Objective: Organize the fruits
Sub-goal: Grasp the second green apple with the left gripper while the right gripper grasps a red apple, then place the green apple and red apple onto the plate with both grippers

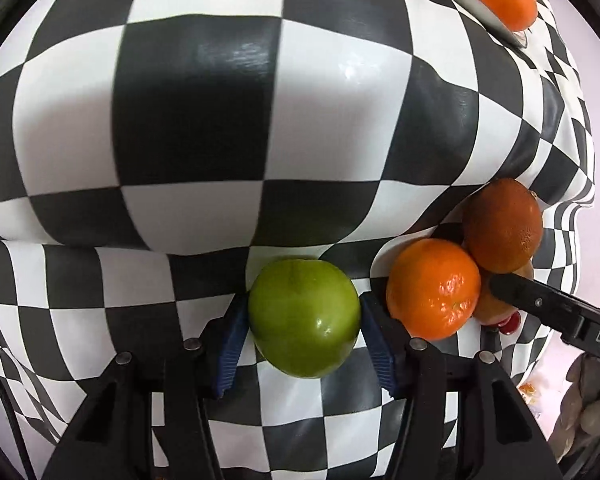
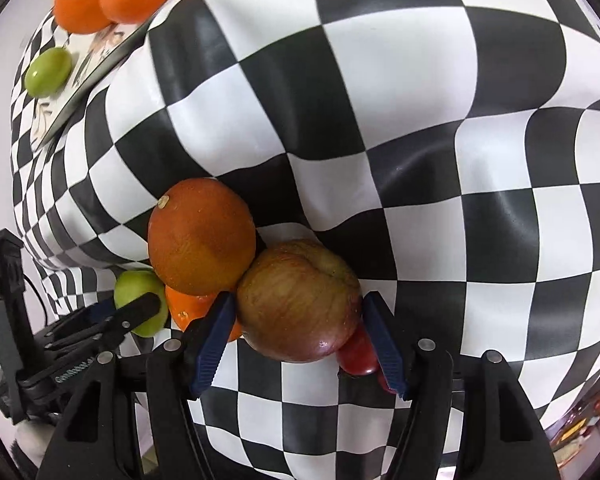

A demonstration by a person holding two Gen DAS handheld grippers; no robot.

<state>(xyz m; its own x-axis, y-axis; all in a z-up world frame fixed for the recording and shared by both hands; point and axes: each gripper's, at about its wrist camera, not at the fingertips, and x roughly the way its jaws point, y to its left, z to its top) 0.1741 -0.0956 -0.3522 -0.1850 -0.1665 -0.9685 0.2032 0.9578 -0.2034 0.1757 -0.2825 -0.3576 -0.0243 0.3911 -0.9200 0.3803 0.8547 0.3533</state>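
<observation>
At lower centre of each wrist view, your left gripper (image 1: 304, 320) clamps the green apple (image 1: 304, 318), your right gripper (image 2: 298, 320) the red apple (image 2: 298, 300).

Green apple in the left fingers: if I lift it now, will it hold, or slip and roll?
The green apple looks round and glossy, so it could slip; the blue pads sit about at its widest part, which should help. It looks firm, so it will probably not deform under the pads. If it drops, it would likely roll on the smooth checkered cloth, perhaps into the orange beside it.
</observation>
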